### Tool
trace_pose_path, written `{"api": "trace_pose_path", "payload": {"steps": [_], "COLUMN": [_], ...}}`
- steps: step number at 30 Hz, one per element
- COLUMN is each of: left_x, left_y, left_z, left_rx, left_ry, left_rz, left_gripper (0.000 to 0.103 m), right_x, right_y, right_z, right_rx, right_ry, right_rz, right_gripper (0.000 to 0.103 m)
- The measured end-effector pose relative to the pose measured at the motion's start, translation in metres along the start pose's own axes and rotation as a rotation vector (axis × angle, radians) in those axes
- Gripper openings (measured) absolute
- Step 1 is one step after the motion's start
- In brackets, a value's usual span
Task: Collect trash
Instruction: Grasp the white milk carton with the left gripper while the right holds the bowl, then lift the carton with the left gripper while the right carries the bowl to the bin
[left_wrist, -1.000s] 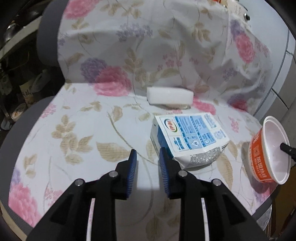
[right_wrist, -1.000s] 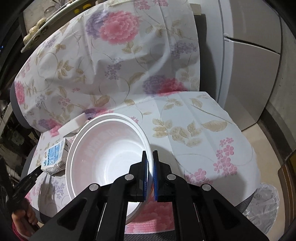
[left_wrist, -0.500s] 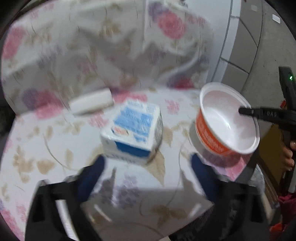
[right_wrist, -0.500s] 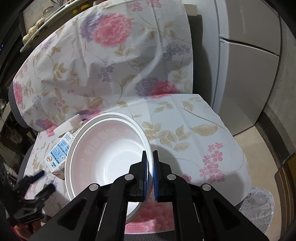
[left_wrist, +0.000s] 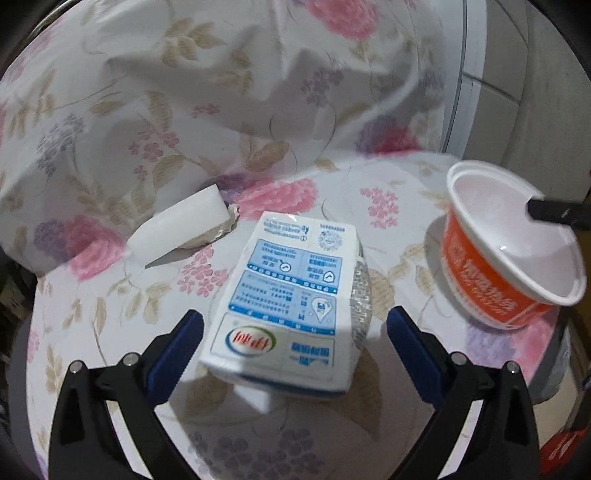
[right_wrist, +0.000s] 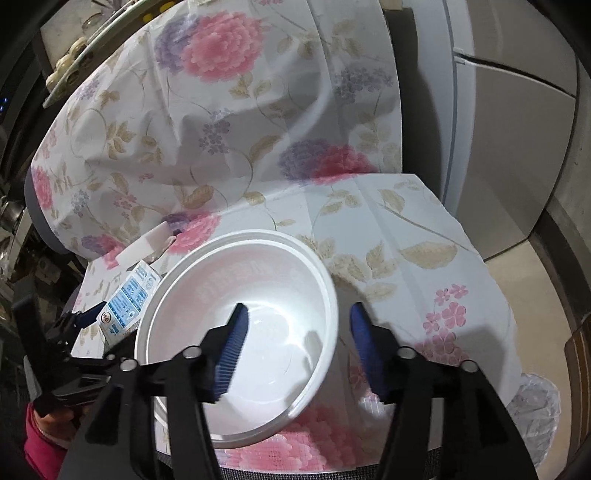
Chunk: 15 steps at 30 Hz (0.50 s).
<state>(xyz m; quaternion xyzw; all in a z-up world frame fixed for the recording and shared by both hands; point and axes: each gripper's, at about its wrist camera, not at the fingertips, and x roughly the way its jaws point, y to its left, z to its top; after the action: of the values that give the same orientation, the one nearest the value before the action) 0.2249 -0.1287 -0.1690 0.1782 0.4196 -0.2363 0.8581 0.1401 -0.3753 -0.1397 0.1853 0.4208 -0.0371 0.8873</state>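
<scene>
left gripper (left_wrist: 295, 328) now wide open, milk carton (left_wrist: 291, 299) between its pads, not pinched; a second ago it was nearly shut beside carton; grab looks next; right gripper (right_wrist: 295, 332) opening, lets go of bowl (right_wrist: 236, 314) rim it pinched before; bowl sits on flowered cloth (right_wrist: 388, 229), near chair edge.

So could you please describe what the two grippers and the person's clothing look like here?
Both the left gripper and the right gripper are matte black angular frames with silver rivets at the joints. Their fingers carry blue ribbed pads. No cables or markings show. A red sleeve shows at the left hand.
</scene>
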Motion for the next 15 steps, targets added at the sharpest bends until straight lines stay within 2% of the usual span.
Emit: {"api": "trace_pose_path", "payload": {"steps": [3,4,8,15], "left_x": [0.003,0.003,-0.001,-0.033], "left_y": [0.000,0.001,0.004,0.008], "left_z": [0.001,0.001,-0.004,-0.030], "left_rx": [0.013,0.012,-0.024,-0.165], "left_ry": [0.010,0.009,-0.005,-0.049], "left_rz": [0.017,0.010,0.004,0.003], "left_gripper": [0.093,0.084,0.083,0.076], "right_x": [-0.005,-0.007,-0.015,-0.027], "right_y": [-0.001,-0.002,0.000,-0.006], "right_z": [-0.001,-0.001,-0.008,-0.021], "right_rx": [-0.007,-0.013,-0.045,-0.032], "right_ry": [-0.009,-0.010,-0.024,-0.051], "right_rz": [-0.006,-0.008,-0.028,-0.054], "right_gripper": [0.060,0.060,0.060,0.060]}}
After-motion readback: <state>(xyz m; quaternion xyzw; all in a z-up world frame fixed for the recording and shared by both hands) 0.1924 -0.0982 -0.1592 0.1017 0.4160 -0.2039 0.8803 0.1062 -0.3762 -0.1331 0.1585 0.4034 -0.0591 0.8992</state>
